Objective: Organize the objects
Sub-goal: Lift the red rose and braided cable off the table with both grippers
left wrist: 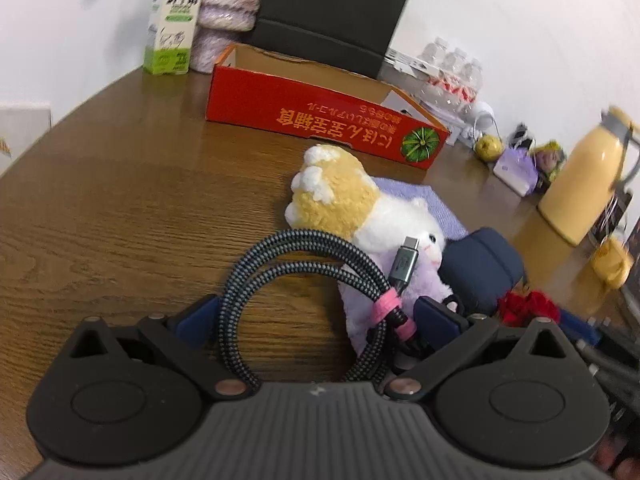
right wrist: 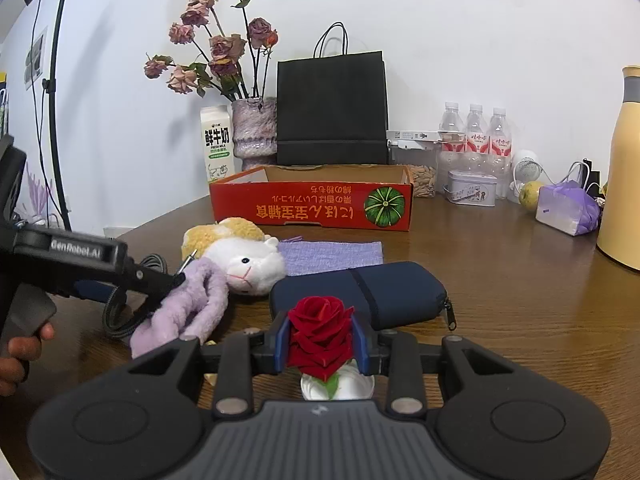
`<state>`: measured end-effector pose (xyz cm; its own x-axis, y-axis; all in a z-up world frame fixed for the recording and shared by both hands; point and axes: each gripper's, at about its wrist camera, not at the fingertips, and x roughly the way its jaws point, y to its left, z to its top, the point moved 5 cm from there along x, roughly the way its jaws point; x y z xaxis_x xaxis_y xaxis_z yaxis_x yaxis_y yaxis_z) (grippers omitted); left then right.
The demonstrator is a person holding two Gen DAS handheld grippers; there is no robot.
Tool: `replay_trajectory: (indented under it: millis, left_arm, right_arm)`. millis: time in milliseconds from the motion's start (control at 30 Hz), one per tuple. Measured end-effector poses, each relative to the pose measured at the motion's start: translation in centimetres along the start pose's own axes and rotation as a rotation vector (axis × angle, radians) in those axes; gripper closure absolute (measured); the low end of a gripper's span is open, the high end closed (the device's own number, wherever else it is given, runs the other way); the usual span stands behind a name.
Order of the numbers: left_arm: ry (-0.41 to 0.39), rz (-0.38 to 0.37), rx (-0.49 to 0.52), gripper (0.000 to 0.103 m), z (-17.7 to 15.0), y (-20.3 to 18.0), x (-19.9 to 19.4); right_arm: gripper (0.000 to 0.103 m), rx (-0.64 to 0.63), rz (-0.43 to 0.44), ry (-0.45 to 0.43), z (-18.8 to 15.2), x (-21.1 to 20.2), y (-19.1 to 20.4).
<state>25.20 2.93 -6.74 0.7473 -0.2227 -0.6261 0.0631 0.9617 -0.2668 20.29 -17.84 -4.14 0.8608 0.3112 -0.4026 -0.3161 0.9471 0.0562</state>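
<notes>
My left gripper point(left wrist: 316, 316) has its jaws wide around a coiled braided USB-C cable point(left wrist: 304, 276) bound with a pink strap; the pads touch the coil's sides. The cable also shows in the right wrist view point(right wrist: 120, 308). My right gripper point(right wrist: 321, 344) is shut on a red fabric rose point(right wrist: 320, 332) with a white base. A plush alpaca point(right wrist: 236, 260) lies on the wooden table point(right wrist: 520, 300) beside a navy zip pouch point(right wrist: 360, 292) and a lilac cloth point(right wrist: 332, 254). The open red cardboard box point(right wrist: 312, 208) stands behind them.
Behind the box stand a milk carton point(right wrist: 217, 148), a vase of dried roses point(right wrist: 254, 132) and a black paper bag point(right wrist: 332, 112). At the right are water bottles point(right wrist: 476, 132), a tin point(right wrist: 472, 192), a purple tissue pack point(right wrist: 568, 208) and a yellow flask point(right wrist: 624, 168).
</notes>
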Motion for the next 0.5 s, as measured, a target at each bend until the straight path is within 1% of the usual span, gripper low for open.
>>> replay_trajectory:
  millis: [100, 267, 500]
  left_arm:
    - [-0.012, 0.024, 0.049, 0.000, -0.5, -0.7, 0.0]
    - [-0.027, 0.026, 0.049, 0.000, -0.7, -0.5, -0.2]
    - [-0.068, 0.061, 0.027, 0.007, -1.2, -0.5, -1.2]
  right_arm:
    - [0.072, -0.001, -0.003, -0.001, 0.0, -0.1, 0.0]
    - [0.072, -0.001, -0.008, 0.000, 0.0, 0.0, 0.0]
    - [0.072, 0.000, -0.008, 0.000, 0.0, 0.0, -0.1]
